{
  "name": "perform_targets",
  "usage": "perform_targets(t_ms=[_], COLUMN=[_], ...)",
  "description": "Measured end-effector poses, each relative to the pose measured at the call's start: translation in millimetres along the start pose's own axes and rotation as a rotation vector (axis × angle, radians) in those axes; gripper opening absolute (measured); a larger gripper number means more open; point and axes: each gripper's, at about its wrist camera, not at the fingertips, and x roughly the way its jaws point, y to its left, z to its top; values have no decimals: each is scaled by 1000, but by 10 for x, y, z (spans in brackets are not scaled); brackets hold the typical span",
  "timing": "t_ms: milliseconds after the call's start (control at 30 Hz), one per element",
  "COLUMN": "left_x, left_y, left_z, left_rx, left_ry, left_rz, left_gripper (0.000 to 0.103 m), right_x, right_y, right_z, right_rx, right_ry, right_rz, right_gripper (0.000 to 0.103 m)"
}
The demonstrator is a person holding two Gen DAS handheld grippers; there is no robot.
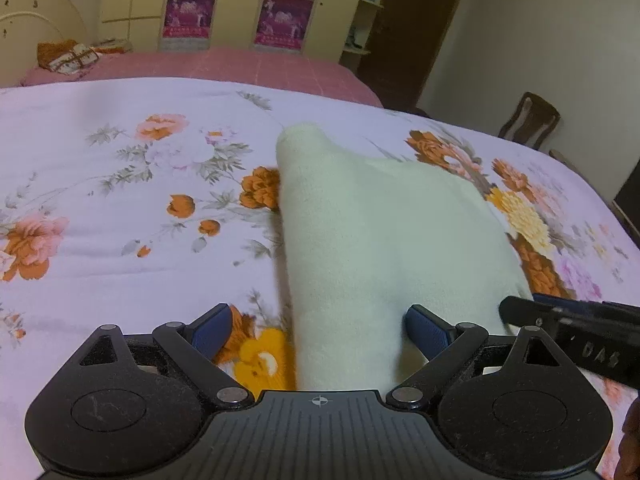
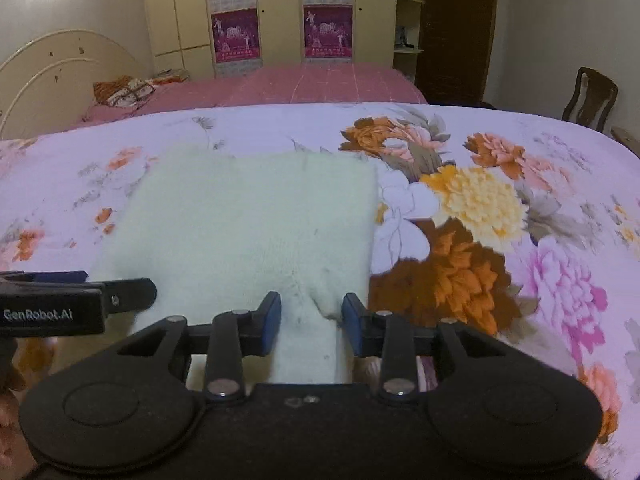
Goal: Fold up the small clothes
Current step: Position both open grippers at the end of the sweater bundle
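- The right tool point(image 2: 311, 320) has its blue pads set partly apart, with a bunched near edge of the cream garment point(image 2: 248, 224) between them; whether the pads press on the cloth cannot be told.
- The left tool point(image 1: 318, 330) stands with its pads wide apart, and a strip of the same garment point(image 1: 360, 232) runs between them without either pad pressing it.
- The two tools are side by side at the garment's near edge; each shows in the other's view.
- The garment lies spread on the floral bedcover point(image 2: 500, 200), one narrow part reaching away from the left tool.
- Beyond are a pink bed point(image 2: 320, 84), a cream wardrobe point(image 2: 280, 12) and a wooden chair point(image 2: 592, 96).
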Motion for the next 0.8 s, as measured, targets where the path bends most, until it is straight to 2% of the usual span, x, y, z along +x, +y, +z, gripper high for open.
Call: perform_targets(t_ms=[133, 267, 400, 467, 800], left_x=[-161, -240, -300, -339, -375], left_y=[8, -16, -78, -98, -155], left_z=[-136, -348, -459, -486, -479], left_rx=[21, 71, 94, 101, 110], left_ry=[13, 17, 20, 26, 70], left_rz=[-12, -4, -3, -4, 7], left_gripper=[93, 93, 93, 93, 93], right_x=[-252, -485, -424, -431, -539], right_y=[-47, -20, -15, -54, -120], right_z=[-33, -241, -509, -612, -673], right_rx=[43, 32, 32, 64, 103], right_ry=[-16, -13, 66, 64, 117], right_rz=[40, 52, 39, 43, 55], right_gripper=[34, 34, 33, 34, 35])
